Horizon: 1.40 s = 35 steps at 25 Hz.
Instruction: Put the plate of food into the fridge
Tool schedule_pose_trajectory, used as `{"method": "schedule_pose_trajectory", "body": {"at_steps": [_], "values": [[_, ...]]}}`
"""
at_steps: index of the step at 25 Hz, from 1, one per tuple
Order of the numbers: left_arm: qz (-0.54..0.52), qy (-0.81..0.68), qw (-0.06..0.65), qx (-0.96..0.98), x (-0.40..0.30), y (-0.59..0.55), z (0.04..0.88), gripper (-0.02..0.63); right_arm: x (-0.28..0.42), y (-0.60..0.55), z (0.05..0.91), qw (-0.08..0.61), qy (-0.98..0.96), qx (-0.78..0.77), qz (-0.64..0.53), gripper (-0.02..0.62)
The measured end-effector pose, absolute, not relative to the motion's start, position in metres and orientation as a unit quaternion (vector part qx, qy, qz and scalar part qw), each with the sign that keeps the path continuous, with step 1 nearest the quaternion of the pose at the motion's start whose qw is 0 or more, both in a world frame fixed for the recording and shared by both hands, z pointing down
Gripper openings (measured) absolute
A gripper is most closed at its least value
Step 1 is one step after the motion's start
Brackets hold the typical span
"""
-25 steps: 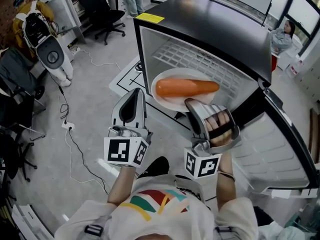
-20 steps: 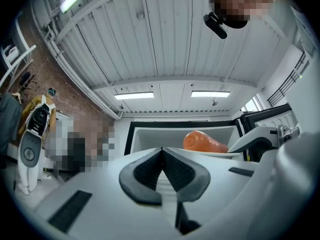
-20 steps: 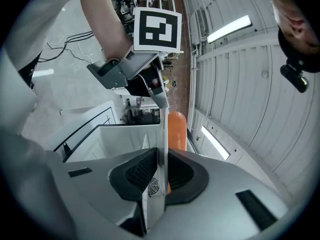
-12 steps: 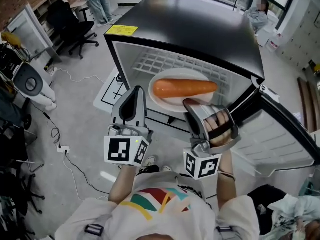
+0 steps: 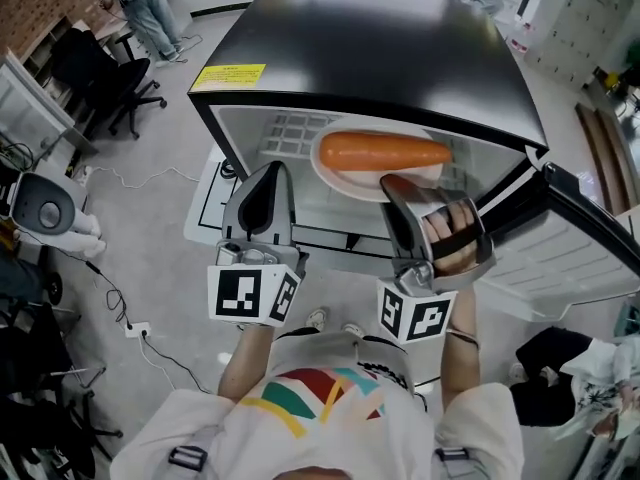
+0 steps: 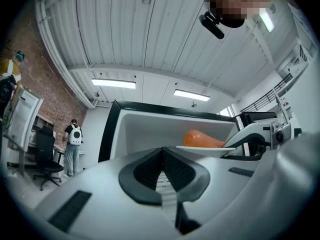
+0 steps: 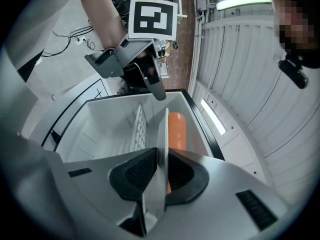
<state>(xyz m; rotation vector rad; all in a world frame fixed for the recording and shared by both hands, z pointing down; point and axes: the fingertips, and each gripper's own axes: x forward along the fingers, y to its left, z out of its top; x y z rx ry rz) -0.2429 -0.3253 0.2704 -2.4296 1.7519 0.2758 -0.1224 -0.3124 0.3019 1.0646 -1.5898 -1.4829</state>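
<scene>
The right gripper is clamping its jaws, at a narrow gap, on the near rim of a white plate. In the right gripper view the plate is showing edge-on between the two pads, which are pressing on it from either side. The left gripper is sitting at nine o'clock of the right one. Its jaws are lying together with nothing between them, as the left gripper view is showing, and it is touching neither the plate nor the fridge.

There are two grippers, one plate, one carrot, one fridge and one wire shelf in sight.

The plate is round, plain and shallow, and it is carrying a single thick orange carrot lying lengthwise across it, blunt at both ends. From the person it is lying at twelve o'clock, at the mouth of the open black-topped fridge, with its far edge passing under the top's front lip. It is hanging above the white wire shelf and apart from it. The fridge door is standing swung open at three o'clock. From the left gripper view the carrot is appearing at two o'clock, inside the white cavity.
</scene>
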Motion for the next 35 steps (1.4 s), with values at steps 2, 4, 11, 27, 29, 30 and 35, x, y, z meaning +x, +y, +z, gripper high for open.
{"method": "schedule_pose_trajectory", "body": {"at_steps": [2,4,11,27,29,30,35], "values": [[0.091,0.571,0.064,-0.813,-0.245,-0.332,0.271,0.006,-0.127,-0.319,0.303,0.362,-0.614,0.415,-0.566,0.044],[0.091,0.56,0.063,-0.821,-0.245,-0.337,0.271,0.006,-0.13,-0.326,0.305,0.369,-0.614,0.417,-0.559,0.044],[0.09,0.529,0.05,-0.843,-0.243,-0.351,0.278,0.006,-0.136,-0.35,0.312,0.401,-0.606,0.425,-0.541,0.044],[0.084,0.53,0.02,-0.843,-0.253,-0.353,0.303,0.006,-0.134,-0.386,0.334,0.459,-0.62,0.391,-0.503,0.044],[0.083,0.533,0.017,-0.842,-0.254,-0.351,0.306,0.006,-0.135,-0.39,0.336,0.462,-0.622,0.384,-0.502,0.044],[0.083,0.533,0.016,-0.842,-0.253,-0.35,0.306,0.006,-0.136,-0.393,0.336,0.463,-0.623,0.381,-0.502,0.044],[0.084,0.532,0.02,-0.842,-0.248,-0.346,0.305,0.006,-0.137,-0.41,0.338,0.469,-0.624,0.373,-0.501,0.044]]}}
